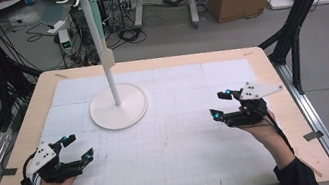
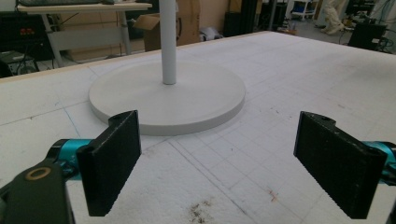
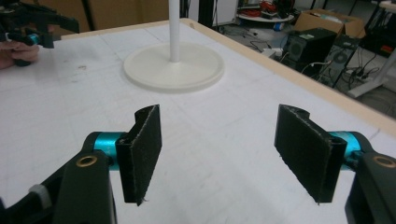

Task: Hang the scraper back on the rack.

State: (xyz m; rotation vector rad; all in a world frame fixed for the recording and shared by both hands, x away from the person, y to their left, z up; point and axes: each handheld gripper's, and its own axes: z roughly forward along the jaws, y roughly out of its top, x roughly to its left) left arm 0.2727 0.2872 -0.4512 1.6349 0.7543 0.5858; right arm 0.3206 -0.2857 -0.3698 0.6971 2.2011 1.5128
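A white stand point(image 1: 116, 98) with a round flat base and slim pole was set on the gridded white mat point(image 1: 185, 139). Left gripper point(image 1: 79, 147) and right gripper point(image 1: 221, 104), rough black pads spread wide, were held empty.

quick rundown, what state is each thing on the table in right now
left tongs: open, holding nothing, just above the mat
right tongs: open, holding nothing, just above the mat
white stand: upright on its round base, hooks at the top bare
white mat: flat on the table, some dirty marks
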